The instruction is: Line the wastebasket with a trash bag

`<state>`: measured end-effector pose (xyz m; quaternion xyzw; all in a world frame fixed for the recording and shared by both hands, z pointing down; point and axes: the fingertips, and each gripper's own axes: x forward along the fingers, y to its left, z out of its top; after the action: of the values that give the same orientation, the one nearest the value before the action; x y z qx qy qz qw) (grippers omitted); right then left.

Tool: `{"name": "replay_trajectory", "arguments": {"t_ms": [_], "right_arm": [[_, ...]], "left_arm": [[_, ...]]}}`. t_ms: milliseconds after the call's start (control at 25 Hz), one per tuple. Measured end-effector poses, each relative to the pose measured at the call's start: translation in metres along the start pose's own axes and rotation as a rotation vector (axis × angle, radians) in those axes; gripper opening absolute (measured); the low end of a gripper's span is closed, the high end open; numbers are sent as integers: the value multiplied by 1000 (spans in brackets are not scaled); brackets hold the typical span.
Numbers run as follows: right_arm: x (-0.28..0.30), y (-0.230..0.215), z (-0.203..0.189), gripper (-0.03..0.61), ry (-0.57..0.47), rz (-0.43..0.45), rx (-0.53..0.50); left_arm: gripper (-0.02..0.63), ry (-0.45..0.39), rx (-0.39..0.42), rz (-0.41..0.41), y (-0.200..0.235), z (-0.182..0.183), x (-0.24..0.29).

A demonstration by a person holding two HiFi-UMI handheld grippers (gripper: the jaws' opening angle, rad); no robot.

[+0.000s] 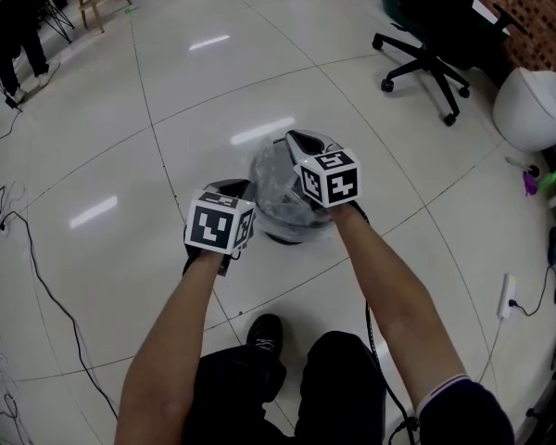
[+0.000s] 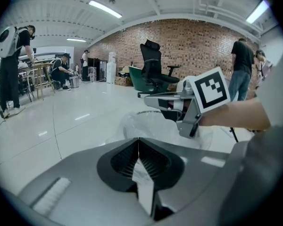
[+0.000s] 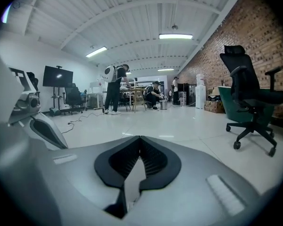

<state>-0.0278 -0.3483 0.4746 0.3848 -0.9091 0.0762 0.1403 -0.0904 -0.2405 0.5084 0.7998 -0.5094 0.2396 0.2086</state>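
Observation:
A small wastebasket (image 1: 283,222) stands on the tiled floor in front of the person, with a clear trash bag (image 1: 271,179) bunched over its top. My left gripper (image 1: 239,189) is at the basket's left rim. In the left gripper view its jaws (image 2: 138,142) are shut and a crinkled strip of the bag's film (image 2: 142,182) shows pinched between them. My right gripper (image 1: 295,141) hovers above the basket's far right side and points away over the floor. It is shut (image 3: 140,140) with nothing seen between its jaws. The left gripper view shows it (image 2: 148,100) above the bag (image 2: 153,126).
A black office chair (image 1: 426,49) stands at the back right beside a white rounded bin (image 1: 533,109). Cables (image 1: 28,239) trail over the floor at the left and a power strip (image 1: 507,297) lies at the right. Several people (image 3: 114,88) stand by tables far off.

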Motion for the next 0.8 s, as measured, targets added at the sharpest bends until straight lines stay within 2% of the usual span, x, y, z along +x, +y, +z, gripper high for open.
{"name": "replay_trajectory", "arguments": {"t_ms": [320, 800], "right_arm": [[2, -10, 14, 2, -69, -12, 4], [6, -20, 28, 2, -112, -8, 14]], "left_arm": [[12, -38, 9, 12, 3, 13, 6], [12, -33, 6, 16, 15, 14, 16]]}}
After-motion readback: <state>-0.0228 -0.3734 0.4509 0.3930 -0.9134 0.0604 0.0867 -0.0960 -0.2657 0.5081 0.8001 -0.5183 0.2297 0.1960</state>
